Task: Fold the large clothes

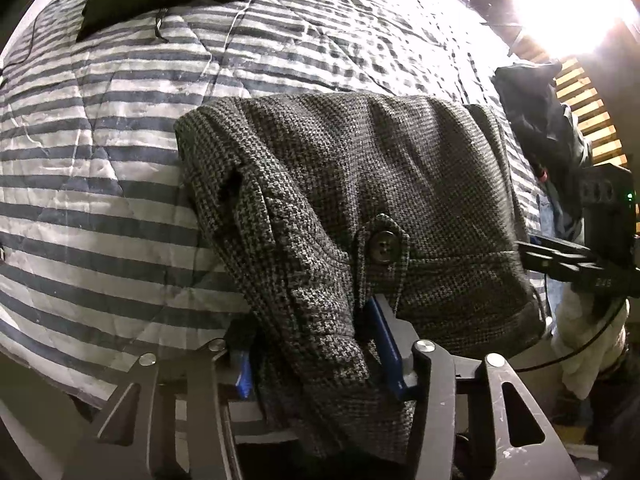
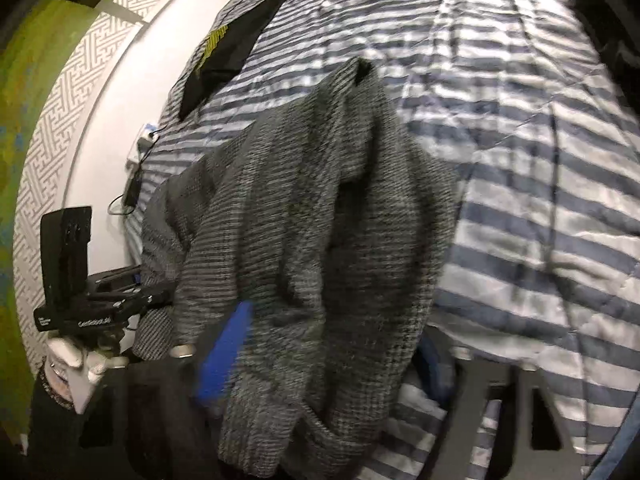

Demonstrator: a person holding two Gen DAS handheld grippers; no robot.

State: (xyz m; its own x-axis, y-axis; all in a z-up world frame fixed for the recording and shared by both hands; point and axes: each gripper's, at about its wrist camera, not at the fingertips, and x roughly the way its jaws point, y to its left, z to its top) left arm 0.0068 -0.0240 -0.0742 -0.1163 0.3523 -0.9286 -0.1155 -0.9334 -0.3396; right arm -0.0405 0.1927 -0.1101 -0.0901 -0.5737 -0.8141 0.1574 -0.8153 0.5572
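Left wrist | 1 tweed coat (image 1: 340,184) | left tool (image 1: 316,360) clamps it | right tool (image 2: 320,360) clamps it

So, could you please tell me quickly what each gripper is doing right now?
Left gripper: closed on the grey tweed coat.
Right gripper: closed on the same coat.

A bed with a blue-and-white striped quilt (image 1: 120,128) fills the room; a white patterned wall (image 2: 60,92) stands beside it, with bright glare (image 1: 568,4) above wooden slats (image 1: 588,112)
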